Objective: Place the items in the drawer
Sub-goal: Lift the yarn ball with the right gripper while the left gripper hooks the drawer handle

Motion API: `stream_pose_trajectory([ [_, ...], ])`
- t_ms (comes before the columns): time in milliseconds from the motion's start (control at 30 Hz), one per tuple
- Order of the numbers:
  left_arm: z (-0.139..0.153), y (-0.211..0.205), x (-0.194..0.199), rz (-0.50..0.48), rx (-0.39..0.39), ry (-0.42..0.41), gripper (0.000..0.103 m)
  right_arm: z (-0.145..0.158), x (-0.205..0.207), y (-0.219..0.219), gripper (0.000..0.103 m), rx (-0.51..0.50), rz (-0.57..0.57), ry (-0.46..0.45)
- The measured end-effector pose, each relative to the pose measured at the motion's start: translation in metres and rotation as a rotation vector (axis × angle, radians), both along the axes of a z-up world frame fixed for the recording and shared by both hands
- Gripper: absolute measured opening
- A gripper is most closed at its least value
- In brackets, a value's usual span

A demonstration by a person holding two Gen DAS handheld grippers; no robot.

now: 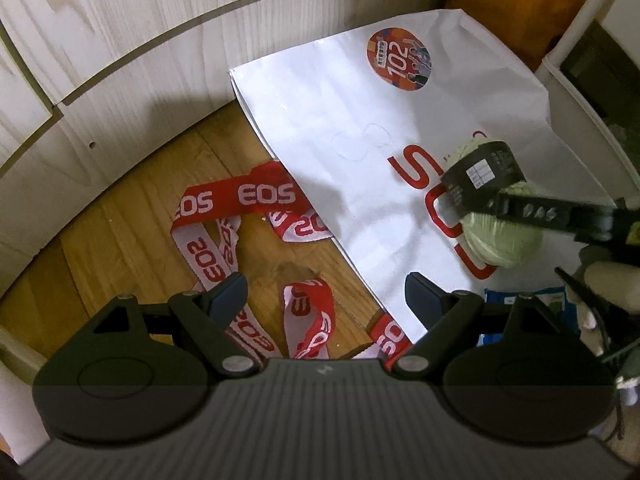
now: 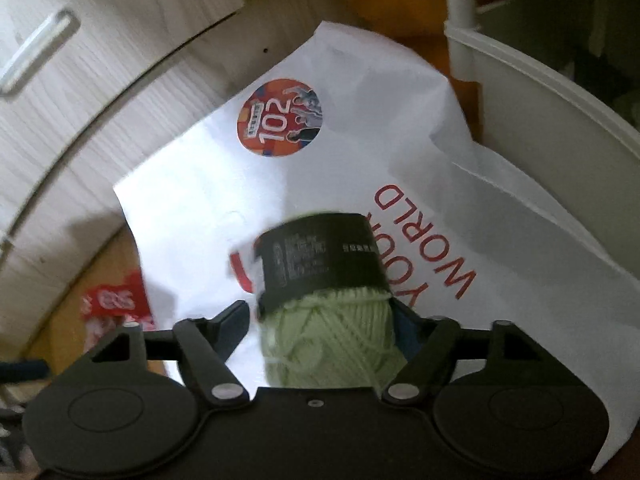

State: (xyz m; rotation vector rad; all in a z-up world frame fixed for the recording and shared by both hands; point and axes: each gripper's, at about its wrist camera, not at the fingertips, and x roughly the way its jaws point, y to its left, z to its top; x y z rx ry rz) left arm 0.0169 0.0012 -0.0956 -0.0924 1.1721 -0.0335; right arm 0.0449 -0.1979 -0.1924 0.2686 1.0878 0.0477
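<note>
The pale green ball of yarn with a black paper band (image 2: 328, 344) hides the inner face of the right gripper's far pad, so contact there cannot be told. The band's small white print is unreadable. The red-and-white woven lanyard (image 2: 116, 304) is smeared by blur, and the white paper bag with red lettering (image 2: 400, 168) has its lettering partly covered.

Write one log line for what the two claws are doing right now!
left claw: open, empty, above red-and-white lanyard | right claw: around pale green yarn ball with black label, grip unclear | under: white paper bag

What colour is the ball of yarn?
Pale green yarn, with a black label band; clearest in the right wrist view.
</note>
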Motion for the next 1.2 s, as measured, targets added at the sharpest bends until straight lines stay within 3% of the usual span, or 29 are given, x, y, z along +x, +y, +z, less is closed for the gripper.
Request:
stream_pose_trajectory([
  [200,0.000,0.003,0.000,0.007,0.001,-0.002,0.086,0.000,-0.008,-0.009,0.057,0.057,-0.048,-0.036],
  [500,0.003,0.003,0.000,0.007,0.015,-0.022,0.086,0.007,-0.036,-0.022,0.052,0.361,-0.232,-0.089],
  [633,0.015,0.001,-0.001,0.001,0.010,-0.069,0.086,0.032,-0.050,0.035,0.052,0.362,-0.216,-0.165],
  [767,0.034,0.005,0.002,0.003,0.010,-0.125,0.086,0.053,-0.060,0.059,0.052,0.357,-0.160,-0.204],
  [900,0.061,0.009,0.007,-0.054,0.132,-0.144,0.086,0.080,-0.076,0.060,0.052,0.284,-0.154,-0.295],
  [1000,0.083,0.016,0.004,-0.035,0.244,-0.265,0.086,0.091,-0.086,0.058,0.052,0.312,-0.175,-0.328],
  [1067,0.092,0.017,0.005,-0.046,0.305,-0.297,0.086,0.100,-0.092,0.062,0.052,0.282,-0.160,-0.350],
  [1200,0.106,0.025,0.013,-0.048,0.340,-0.328,0.083,0.119,-0.094,0.080,0.052,0.178,-0.092,-0.415],
])
